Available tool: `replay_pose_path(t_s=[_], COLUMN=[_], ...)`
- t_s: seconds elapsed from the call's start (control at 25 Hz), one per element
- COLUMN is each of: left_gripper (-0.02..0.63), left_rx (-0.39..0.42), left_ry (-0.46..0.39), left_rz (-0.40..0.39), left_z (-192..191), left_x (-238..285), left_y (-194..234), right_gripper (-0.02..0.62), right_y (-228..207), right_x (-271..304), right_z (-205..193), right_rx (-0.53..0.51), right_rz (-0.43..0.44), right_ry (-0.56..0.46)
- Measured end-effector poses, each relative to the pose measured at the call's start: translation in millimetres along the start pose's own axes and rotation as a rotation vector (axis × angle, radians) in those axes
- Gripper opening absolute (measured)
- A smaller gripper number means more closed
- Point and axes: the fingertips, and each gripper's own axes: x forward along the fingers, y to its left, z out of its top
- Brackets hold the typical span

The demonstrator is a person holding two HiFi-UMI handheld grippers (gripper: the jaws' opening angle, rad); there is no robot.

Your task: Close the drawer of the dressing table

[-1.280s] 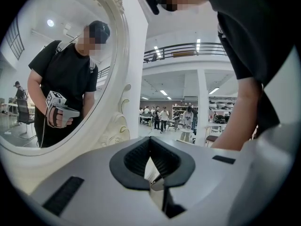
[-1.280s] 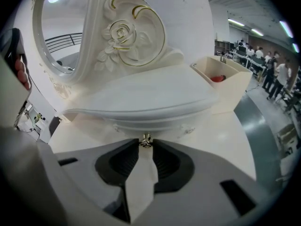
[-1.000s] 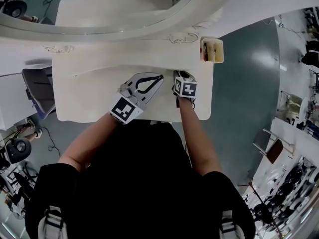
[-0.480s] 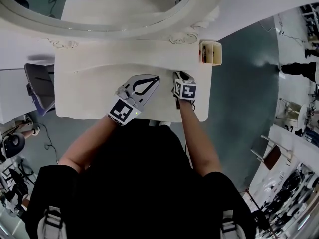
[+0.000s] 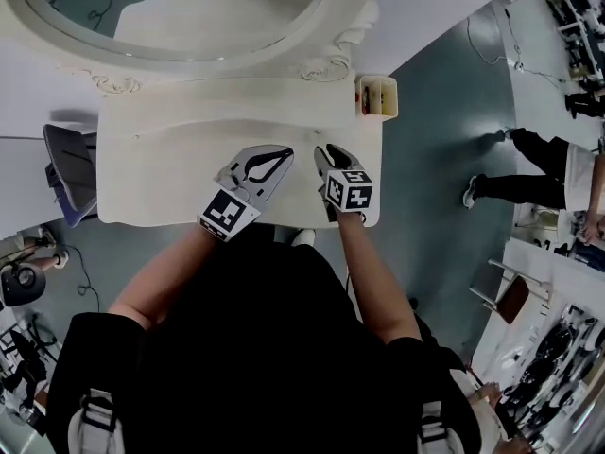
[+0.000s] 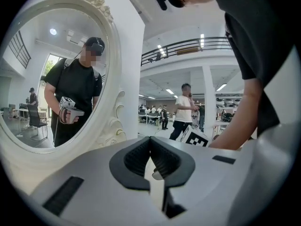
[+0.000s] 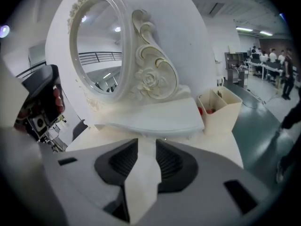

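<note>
White bench (image 5: 161,173) set against the far wall, with an oval mirror (image 5: 170,17) in a carved frame standing on its far edge. A low raised shelf (image 7: 155,119) runs along the foot of the mirror. The drawer cannot be made out in any view: from the head view its front would lie under the near edge of the top, behind the person's forearms and torso, so I cannot tell whether it sits in or out. Both claws are over the near half of the top, right of centre, side by side and near each other without touching. Left claw (image 5: 286,149) is angled toward the far right. Its tips are together and nothing is gripped, with only a hollow loop behind the closed tips. Right claw (image 5: 328,154) points toward the far side, tilted down at the top. Its jaws stand apart, and only bare bench surface shows through the gap. A pale divided box (image 7: 221,109) sits at the far right corner of the top, just right of the mirror's scrollwork, with something red inside. A chair (image 5: 68,173) stands off the left end. A person (image 5: 529,173) walks on the grey floor well to the right.
</note>
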Motion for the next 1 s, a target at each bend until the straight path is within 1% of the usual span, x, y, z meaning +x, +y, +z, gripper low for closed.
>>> replay_pose_path(t_s=[0.2, 0.44, 0.56, 0.68, 0.84, 1.0], left_gripper=[-0.005, -0.005, -0.005, -0.005, -0.005, -0.005], left_rx=[0.009, 0.011, 0.01, 0.014, 0.019, 0.017], left_ry=[-0.001, -0.03, -0.05, -0.067, -0.093, -0.11], left_rz=[0.018, 0.053, 0.066, 0.077, 0.078, 0.074], left_z=[8, 27, 37, 47, 61, 75], left_x=[-3, -11, -18, -24, -32, -37], left_y=[-16, -26, -34, -42, -55, -66], right_gripper=[0.106, 0.1, 0.086, 0.066, 0.005, 0.002], right_y=[22, 62, 81, 96, 112, 123], right_x=[-43, -107, -140, -167, -199, -217], right_z=[27, 74, 88, 98, 106, 112], right_rx=[-0.078, -0.188, -0.238, -0.276, -0.308, -0.372], right_rz=[0.055, 0.157, 0.194, 0.216, 0.238, 0.243], right_ry=[-0.114, -0.323, -0.401, -0.454, -0.512, -0.529])
